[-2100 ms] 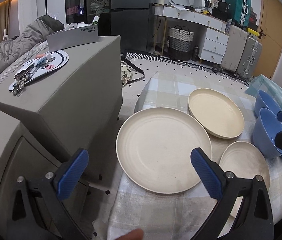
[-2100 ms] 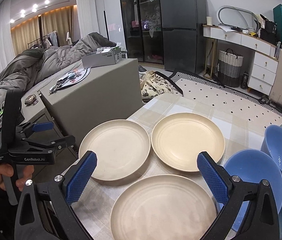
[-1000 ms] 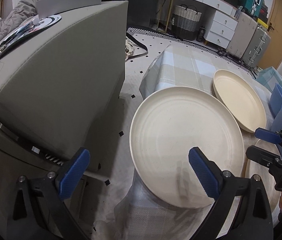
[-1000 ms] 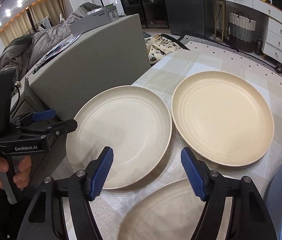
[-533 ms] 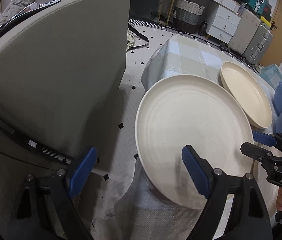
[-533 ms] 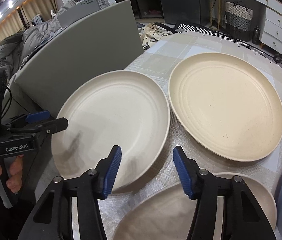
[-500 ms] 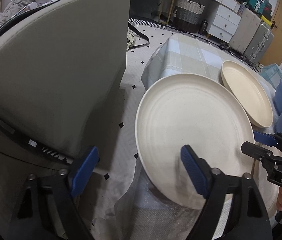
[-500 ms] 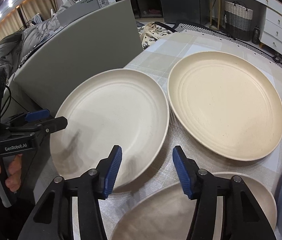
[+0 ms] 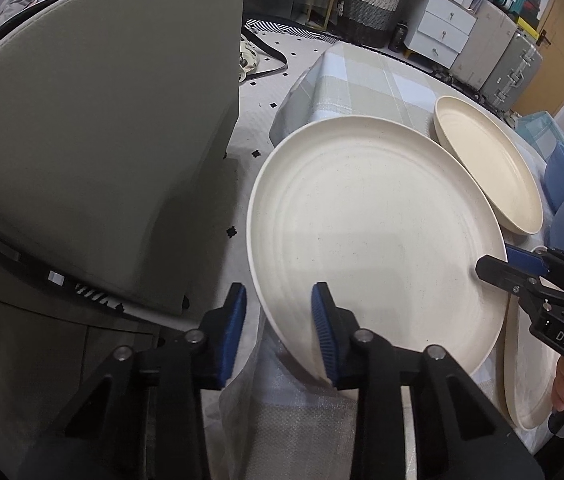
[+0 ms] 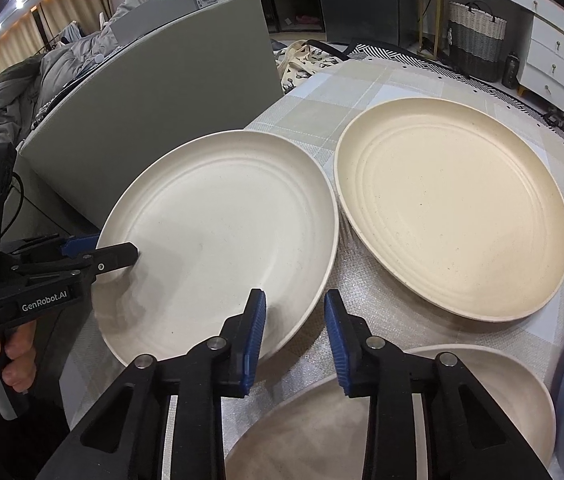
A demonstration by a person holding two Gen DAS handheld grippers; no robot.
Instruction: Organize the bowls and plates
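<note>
Pale plate (image 9: 374,240) rim is straddled by left gripper (image 9: 279,312) and right gripper (image 10: 295,326), jaws just narrowed; contact cannot be told.

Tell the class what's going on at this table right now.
A person holds a pair of tongs in each hand. The left tongs and the right tongs straddle opposite edges of the same pale plate on the checked tablecloth. Both have just been closing around its rim; whether the pads press on it yet is unclear. A yellower plate and a third plate lie beside it, and nothing is stacked yet.
</note>
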